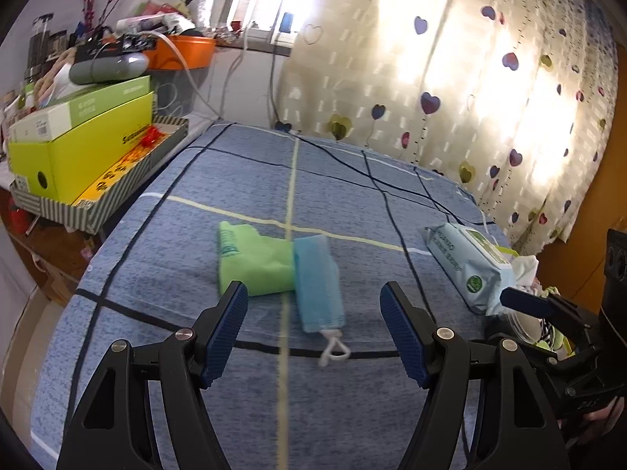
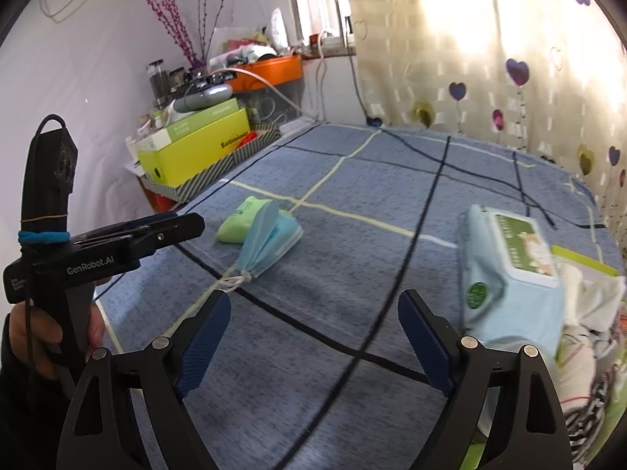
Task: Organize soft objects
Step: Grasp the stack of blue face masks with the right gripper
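- Far left, beside the bed (image 1: 235, 411), a striped tray (image 1: 129, 188) carries a lime-green box (image 1: 82, 156) with a flatter box and a grey case stacked on top; an orange tub (image 1: 188, 51) sits behind. Both views show this pile, the left wrist view from closer.
- Only the right wrist view shows the person's left hand (image 2: 51, 344) wrapped round the left handle, a blue band about the grip.
- On the blue checked bedcover lies a folded green cloth (image 1: 254, 262), with a blue face mask (image 1: 317, 286) overlapping its right edge. The right wrist view shows the mask folded, its white ear loops (image 2: 235, 280) bunched at the near end.
- The left tongs (image 1: 313, 333) stand wide apart just short of the mask, holding and touching nothing.
- Further right lies a pale-blue wipes pack (image 2: 505, 274); the right wrist view shows its green-labelled lid, which the left wrist view shows only edge-on.
- The right tongs (image 2: 313, 344) gape wide over bare bedcover, the right pad near the wipes pack; I cannot tell whether it touches.
- At the far right a heap of white and striped cloths (image 2: 588, 337) lies against the pack, shown fully only by the right wrist view.
- A heart-print curtain (image 1: 490, 90) hangs behind.
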{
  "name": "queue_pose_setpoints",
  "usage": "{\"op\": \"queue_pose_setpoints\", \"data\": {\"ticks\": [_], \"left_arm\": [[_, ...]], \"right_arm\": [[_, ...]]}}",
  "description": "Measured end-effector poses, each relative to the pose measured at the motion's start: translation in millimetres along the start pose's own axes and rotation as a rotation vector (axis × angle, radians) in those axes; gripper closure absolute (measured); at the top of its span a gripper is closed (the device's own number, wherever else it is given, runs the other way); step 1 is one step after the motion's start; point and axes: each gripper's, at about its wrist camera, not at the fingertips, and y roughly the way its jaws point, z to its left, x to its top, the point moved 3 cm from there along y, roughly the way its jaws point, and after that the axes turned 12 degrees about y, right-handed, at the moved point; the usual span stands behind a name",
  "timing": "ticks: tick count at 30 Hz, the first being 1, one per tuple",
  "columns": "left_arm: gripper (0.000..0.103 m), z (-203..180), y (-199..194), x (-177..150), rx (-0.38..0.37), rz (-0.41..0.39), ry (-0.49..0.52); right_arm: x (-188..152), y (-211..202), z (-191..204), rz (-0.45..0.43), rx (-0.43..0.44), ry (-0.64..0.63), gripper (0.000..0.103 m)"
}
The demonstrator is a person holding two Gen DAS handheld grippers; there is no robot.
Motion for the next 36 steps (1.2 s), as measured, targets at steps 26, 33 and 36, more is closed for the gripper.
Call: {"op": "queue_pose_setpoints", "data": {"ticks": [26,33,36], "left_arm": [[0.032,71,31,-4,-0.030,0.072,-0.087],[0.032,73,46,-2,-0.039,0.100,-0.102],[0.032,68,53,0,-0.043,0.115,-0.094]], "right_arm": [[29,135,41,0.184,0.035,0.100,0.043],[26,156,41,0.220,0.036,0.100,0.081],[27,150,40,0.204,0.031,0.090,0.090]]}}
